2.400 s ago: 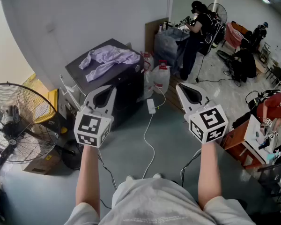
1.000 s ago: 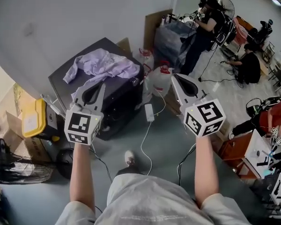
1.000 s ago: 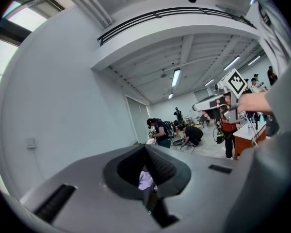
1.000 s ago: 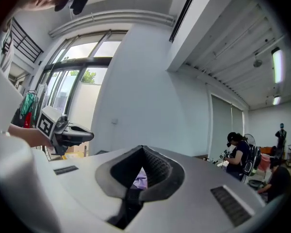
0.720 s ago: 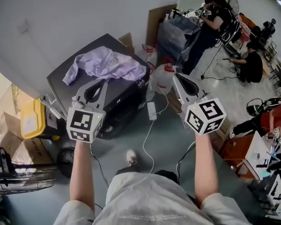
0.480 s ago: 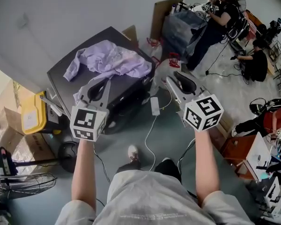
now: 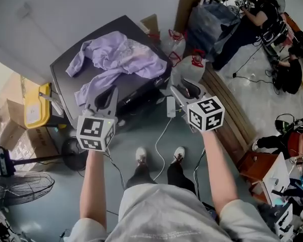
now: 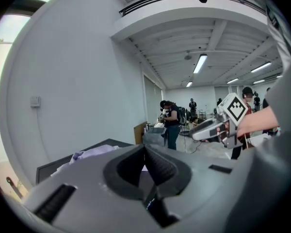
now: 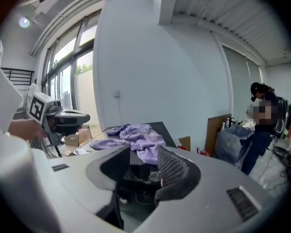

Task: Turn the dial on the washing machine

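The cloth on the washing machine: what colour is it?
The cloth is pale lilac, seen best in the head view.

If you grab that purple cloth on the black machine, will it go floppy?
Probably floppy: the purple cloth lies crumpled in soft folds. Likely light too, as it looks thin. Its ends sprawl across the machine, so they'd probably dangle.

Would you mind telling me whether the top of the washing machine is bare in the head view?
No, a crumpled purple garment lies spread across the top of the black washing machine.
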Motion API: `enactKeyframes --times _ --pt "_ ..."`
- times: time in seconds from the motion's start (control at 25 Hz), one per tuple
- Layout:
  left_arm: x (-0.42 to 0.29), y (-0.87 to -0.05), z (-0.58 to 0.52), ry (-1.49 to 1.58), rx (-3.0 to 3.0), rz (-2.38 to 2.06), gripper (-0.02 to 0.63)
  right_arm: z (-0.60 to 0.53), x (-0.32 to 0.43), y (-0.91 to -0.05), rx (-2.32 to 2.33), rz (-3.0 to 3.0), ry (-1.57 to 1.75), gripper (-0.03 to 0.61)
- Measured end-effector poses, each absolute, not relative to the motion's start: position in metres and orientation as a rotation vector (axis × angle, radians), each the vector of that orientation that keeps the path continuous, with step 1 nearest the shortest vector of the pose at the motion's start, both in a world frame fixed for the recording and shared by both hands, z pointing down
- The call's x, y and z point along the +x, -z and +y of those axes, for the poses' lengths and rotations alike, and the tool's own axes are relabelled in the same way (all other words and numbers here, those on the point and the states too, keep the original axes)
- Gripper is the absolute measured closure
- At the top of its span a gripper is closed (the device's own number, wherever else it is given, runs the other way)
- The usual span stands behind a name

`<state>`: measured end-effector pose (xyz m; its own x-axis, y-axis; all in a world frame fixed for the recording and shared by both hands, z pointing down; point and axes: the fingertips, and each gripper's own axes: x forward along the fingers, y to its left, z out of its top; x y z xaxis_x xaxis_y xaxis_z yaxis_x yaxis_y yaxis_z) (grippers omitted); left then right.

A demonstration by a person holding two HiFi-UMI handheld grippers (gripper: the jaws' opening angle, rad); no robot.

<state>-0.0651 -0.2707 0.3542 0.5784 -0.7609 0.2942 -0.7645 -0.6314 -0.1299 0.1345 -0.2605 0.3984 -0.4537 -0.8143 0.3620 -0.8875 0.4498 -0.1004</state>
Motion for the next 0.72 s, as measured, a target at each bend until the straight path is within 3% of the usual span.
enactKeyframes --times 0.72 --pt "-0.075 -0.458 -0.266 -0.624 2.55 -1.429 0.598 -0.334 0.119 -0.561 1.331 -2.263 -0.318 0.354"
